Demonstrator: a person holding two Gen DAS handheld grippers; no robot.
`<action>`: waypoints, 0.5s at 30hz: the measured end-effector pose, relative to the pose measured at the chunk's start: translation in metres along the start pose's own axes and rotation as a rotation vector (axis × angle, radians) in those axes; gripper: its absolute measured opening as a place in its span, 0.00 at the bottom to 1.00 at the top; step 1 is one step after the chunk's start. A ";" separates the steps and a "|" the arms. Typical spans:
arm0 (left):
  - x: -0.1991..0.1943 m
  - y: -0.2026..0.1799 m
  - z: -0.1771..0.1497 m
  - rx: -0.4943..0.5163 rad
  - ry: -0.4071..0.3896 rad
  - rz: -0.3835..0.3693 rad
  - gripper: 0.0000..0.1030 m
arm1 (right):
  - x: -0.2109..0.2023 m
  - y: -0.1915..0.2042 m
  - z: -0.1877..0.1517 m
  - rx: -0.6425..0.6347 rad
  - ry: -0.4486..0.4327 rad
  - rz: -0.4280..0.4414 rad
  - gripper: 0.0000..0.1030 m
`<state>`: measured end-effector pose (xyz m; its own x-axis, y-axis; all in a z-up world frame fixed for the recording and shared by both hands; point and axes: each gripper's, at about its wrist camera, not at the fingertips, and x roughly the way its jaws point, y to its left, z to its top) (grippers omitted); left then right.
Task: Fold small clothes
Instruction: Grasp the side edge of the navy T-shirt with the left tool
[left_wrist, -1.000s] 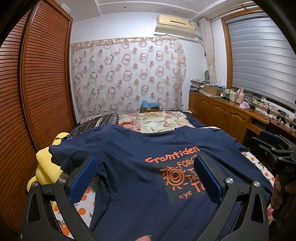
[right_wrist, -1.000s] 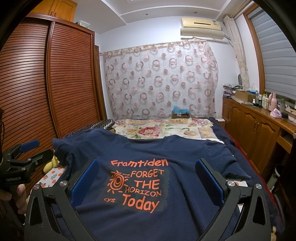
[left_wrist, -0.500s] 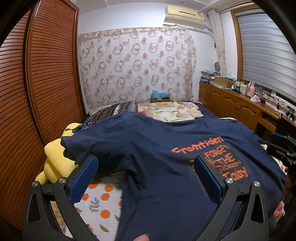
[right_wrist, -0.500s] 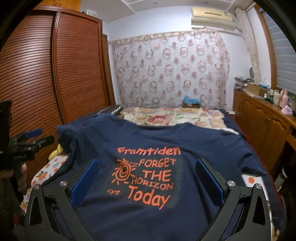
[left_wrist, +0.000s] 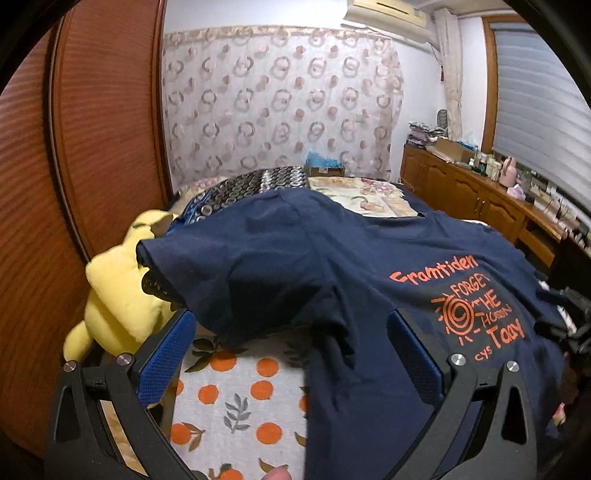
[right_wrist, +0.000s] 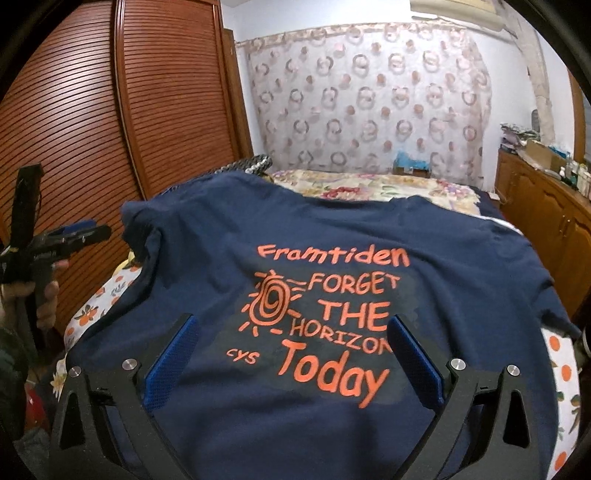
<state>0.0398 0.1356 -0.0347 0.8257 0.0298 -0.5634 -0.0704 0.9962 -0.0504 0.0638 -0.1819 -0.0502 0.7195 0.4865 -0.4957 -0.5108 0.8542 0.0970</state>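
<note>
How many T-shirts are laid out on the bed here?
1. A navy T-shirt with orange print lies spread on the orange-patterned sheet, its sleeve beside the yellow plush toy. Others may be hidden underneath.

Left gripper (left_wrist: 290, 350) and right gripper (right_wrist: 291, 354) are both hovering with jaws spread wide, gripping nothing; a hand (right_wrist: 35, 295) is grasping the left handle.
</note>
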 end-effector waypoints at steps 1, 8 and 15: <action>0.002 0.008 0.004 -0.013 0.006 -0.003 1.00 | 0.001 0.001 0.000 0.001 0.005 0.003 0.98; 0.019 0.047 0.024 -0.068 0.026 0.006 1.00 | 0.023 0.003 0.005 -0.011 0.039 0.007 0.98; 0.055 0.074 0.023 -0.120 0.107 -0.009 0.74 | 0.037 0.013 -0.003 -0.046 0.038 0.012 0.98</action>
<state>0.0930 0.2125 -0.0507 0.7628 0.0053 -0.6466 -0.1343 0.9795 -0.1504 0.0823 -0.1529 -0.0695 0.6951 0.4888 -0.5271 -0.5410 0.8386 0.0642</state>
